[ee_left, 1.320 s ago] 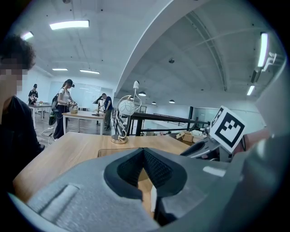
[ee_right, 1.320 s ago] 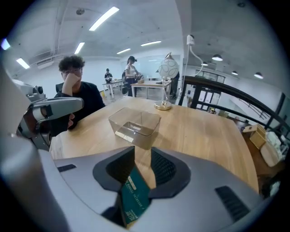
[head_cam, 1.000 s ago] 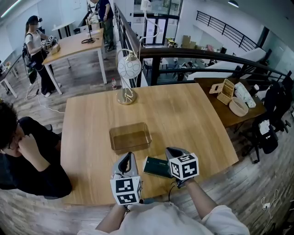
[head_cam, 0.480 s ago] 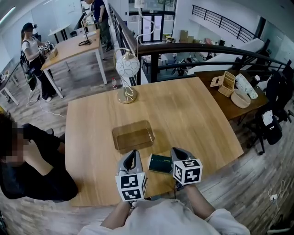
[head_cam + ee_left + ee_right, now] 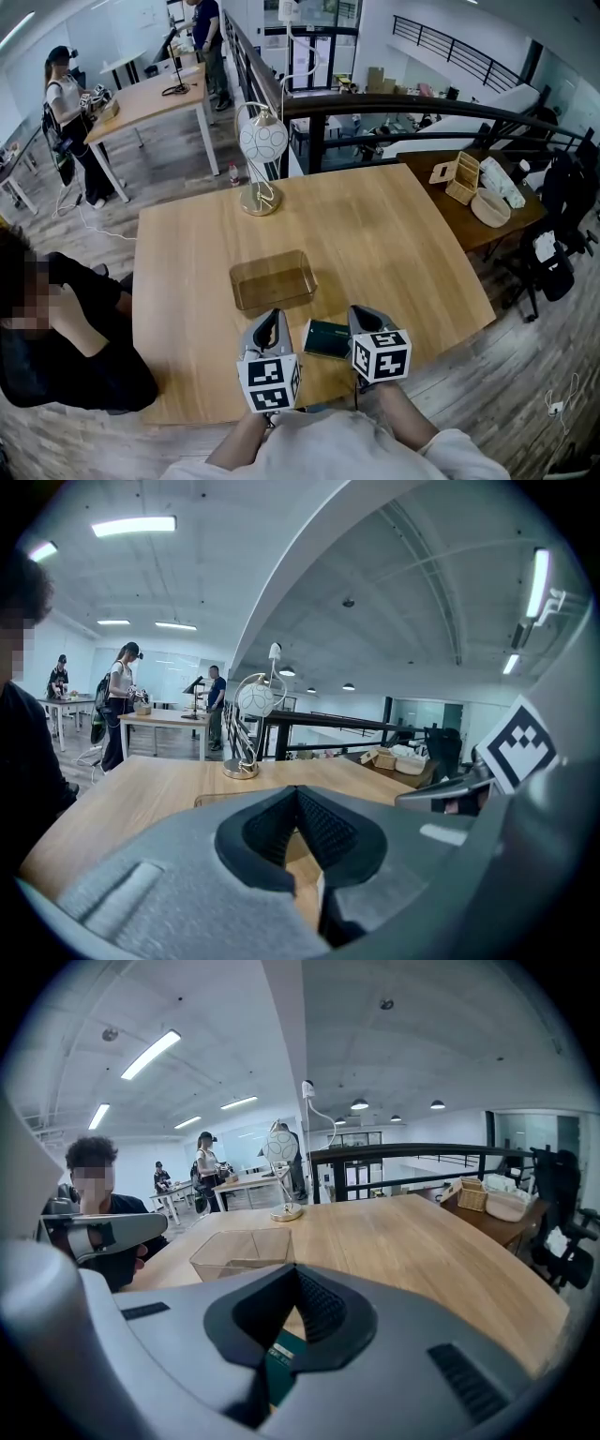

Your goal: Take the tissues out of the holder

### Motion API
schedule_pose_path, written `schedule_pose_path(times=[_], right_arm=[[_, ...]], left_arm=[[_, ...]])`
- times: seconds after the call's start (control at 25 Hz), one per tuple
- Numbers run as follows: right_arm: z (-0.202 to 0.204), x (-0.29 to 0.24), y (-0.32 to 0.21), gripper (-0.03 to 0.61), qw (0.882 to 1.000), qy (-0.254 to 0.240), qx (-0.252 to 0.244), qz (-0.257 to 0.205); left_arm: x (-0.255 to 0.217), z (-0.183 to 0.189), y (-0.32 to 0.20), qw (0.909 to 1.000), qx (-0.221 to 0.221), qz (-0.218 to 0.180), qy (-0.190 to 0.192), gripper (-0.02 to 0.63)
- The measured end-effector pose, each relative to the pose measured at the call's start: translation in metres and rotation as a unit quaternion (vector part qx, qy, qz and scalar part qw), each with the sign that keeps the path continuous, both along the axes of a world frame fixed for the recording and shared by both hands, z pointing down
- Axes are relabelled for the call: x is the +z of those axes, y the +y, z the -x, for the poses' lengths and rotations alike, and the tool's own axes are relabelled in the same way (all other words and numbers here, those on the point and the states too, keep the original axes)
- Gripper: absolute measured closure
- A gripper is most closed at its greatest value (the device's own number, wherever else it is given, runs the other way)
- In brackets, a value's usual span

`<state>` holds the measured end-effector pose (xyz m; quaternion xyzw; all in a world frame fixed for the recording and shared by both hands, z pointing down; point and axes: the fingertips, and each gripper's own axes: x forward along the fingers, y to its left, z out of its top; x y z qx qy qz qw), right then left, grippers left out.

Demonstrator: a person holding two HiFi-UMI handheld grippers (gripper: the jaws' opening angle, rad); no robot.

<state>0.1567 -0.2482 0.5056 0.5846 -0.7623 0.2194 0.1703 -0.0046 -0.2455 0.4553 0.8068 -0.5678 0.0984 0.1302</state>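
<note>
Green tissue pack [image 5: 327, 339] lies on the table [image 5: 394, 234], outside the clear box [image 5: 272, 259]

It sits between the left gripper [image 5: 269, 324] and right gripper [image 5: 365, 315] — both closed tight, holding nothing. It looks light, soft and a bit slippery — I'd pinch it gently across its thin edges.

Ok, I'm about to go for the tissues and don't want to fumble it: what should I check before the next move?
1. Left gripper empty: ok, jaws together on nothing.
2. Right gripper empty: ok, jaws together on nothing.
3. Jaws ready to grasp: not ok, both shut.
4. Dark green flat tissue pack reachable: ok, lying on the wooden table between the grippers.
5. Pack inside the clear rectangular plastic holder: not ok, it lies outside, nearer the person.
</note>
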Motion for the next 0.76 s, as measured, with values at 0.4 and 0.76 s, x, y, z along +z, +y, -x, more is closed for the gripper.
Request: schedule_pose_path(times=[0.4,0.76], right_arm=[[-0.001,-0.0009,0.0025,0.575,1.0,0.001,-0.001,-0.002],[-0.001,-0.004,0.0041,0.575,1.0,0.01,0.002,-0.006]], left_arm=[[0.0001,-0.001,0.0023,1.0,-0.002,0.003,0.002,0.606],[-0.0016,-0.003,0.0047,1.0,0.001,0.001,0.0,0.606]])
